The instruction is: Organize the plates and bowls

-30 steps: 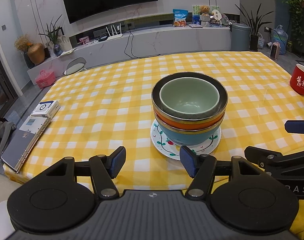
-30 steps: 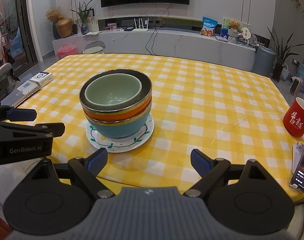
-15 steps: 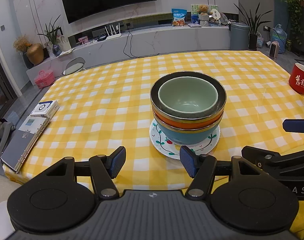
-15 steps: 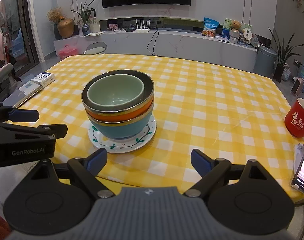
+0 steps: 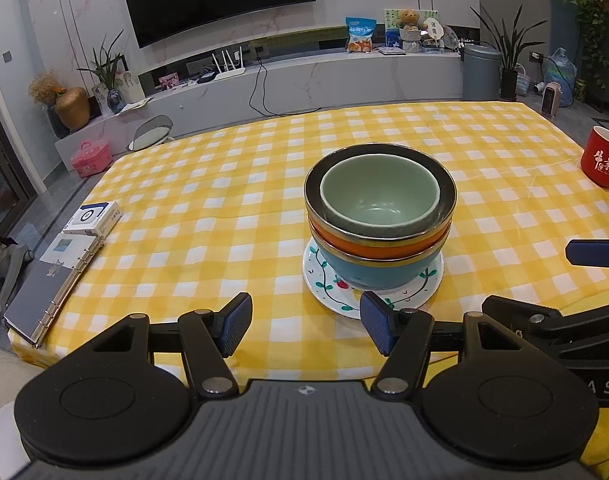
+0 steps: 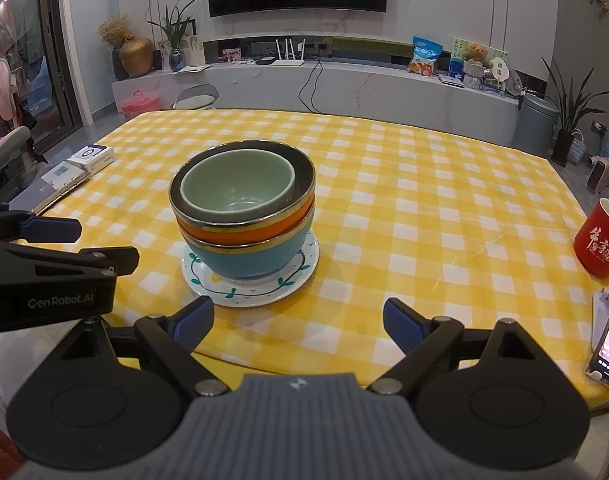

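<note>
A stack stands on the yellow checked tablecloth: a white plate with a vine pattern (image 5: 324, 286) (image 6: 248, 292), a blue bowl (image 5: 376, 272) (image 6: 244, 256), an orange bowl (image 5: 380, 245) (image 6: 240, 233) and a pale green bowl (image 5: 378, 200) (image 6: 236, 192) nested on top. My left gripper (image 5: 304, 324) is open and empty, just short of the plate's near edge. My right gripper (image 6: 298, 320) is open and empty near the table's front edge, right of the plate. Each gripper shows at the side of the other's view.
A red mug (image 5: 602, 156) (image 6: 598, 238) stands at the right edge. A phone (image 6: 608, 344) leans at the near right. A small box (image 5: 94, 218) and a ring binder (image 5: 48, 284) lie at the table's left edge.
Both views have shifted slightly; the stack sits a little further right in the right wrist view. Both grippers stay open and the stack has not moved.
</note>
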The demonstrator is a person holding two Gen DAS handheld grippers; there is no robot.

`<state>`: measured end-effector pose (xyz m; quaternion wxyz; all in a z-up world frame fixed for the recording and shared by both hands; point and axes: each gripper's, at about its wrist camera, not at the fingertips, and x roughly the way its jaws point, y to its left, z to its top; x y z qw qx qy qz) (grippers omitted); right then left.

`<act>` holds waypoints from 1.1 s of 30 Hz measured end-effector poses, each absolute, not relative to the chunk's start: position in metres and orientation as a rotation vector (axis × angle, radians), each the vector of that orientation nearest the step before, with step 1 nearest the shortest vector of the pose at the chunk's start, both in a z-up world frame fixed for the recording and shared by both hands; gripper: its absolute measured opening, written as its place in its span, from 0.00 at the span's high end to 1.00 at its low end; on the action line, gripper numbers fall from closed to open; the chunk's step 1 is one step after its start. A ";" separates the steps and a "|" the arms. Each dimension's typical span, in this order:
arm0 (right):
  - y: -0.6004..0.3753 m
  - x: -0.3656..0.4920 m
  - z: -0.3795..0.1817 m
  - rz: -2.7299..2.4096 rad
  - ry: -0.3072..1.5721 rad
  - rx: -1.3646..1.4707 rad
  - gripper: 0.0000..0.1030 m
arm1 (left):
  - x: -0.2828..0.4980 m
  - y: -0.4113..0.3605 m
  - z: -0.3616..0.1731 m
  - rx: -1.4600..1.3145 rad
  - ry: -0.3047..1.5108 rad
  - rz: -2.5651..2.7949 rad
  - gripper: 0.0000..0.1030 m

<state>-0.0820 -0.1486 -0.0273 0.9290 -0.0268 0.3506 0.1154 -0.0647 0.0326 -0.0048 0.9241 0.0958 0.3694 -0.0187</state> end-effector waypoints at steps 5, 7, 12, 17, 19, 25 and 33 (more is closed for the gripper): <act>-0.149 -0.082 -0.027 0.238 0.717 -0.055 0.12 | -0.065 0.033 -0.005 0.195 0.758 -0.038 0.29; -0.149 -0.082 -0.027 0.240 0.717 -0.055 0.12 | -0.065 0.033 -0.005 0.196 0.757 -0.039 0.29; -0.148 -0.081 -0.027 0.244 0.719 -0.057 0.12 | -0.065 0.033 -0.004 0.194 0.758 -0.040 0.29; -0.148 -0.081 -0.028 0.247 0.721 -0.052 0.12 | -0.065 0.033 -0.003 0.197 0.757 -0.039 0.29; -0.148 -0.081 -0.028 0.248 0.723 -0.050 0.12 | -0.065 0.033 -0.003 0.195 0.758 -0.039 0.29; -0.147 -0.081 -0.029 0.250 0.724 -0.049 0.12 | -0.065 0.033 -0.003 0.197 0.756 -0.042 0.29; -0.147 -0.080 -0.030 0.252 0.726 -0.049 0.12 | -0.065 0.033 -0.001 0.196 0.748 -0.049 0.29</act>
